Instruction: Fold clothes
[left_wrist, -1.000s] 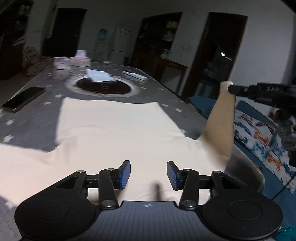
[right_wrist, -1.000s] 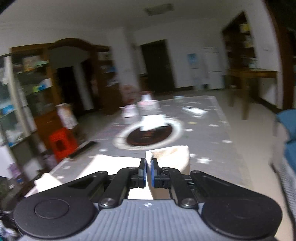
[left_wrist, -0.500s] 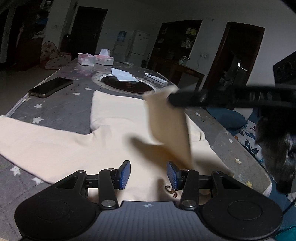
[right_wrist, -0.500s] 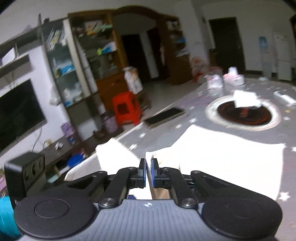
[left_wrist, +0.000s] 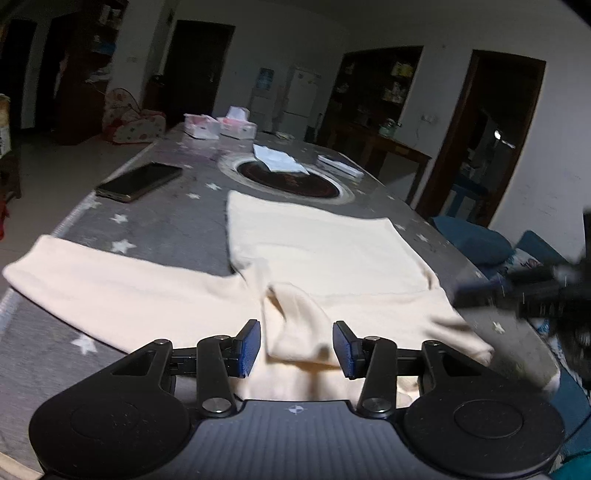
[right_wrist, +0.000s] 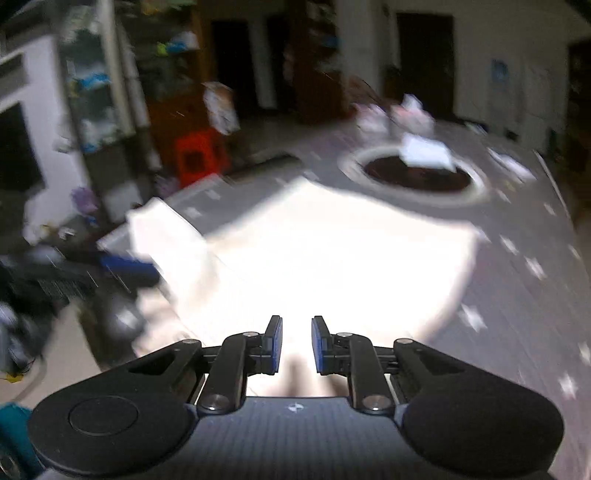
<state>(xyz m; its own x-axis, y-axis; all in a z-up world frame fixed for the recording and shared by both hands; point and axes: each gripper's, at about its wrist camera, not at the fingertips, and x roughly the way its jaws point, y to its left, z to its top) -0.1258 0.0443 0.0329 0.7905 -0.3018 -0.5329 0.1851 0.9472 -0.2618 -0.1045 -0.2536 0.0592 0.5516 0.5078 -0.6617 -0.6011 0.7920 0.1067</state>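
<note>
Released since half a second ago, the sleeve (left_wrist: 295, 317) I carried across now lies folded over the shirt (left_wrist: 325, 251), and my right claw (right_wrist: 296, 345) has parted its blue pads, empty. My left claw (left_wrist: 296, 349) hangs wide open over the folded sleeve, gripping nothing. Spread flat on the starred tabletop (left_wrist: 155, 218), the shirt has its other sleeve stretched out left, near a phone (left_wrist: 139, 181).
</note>
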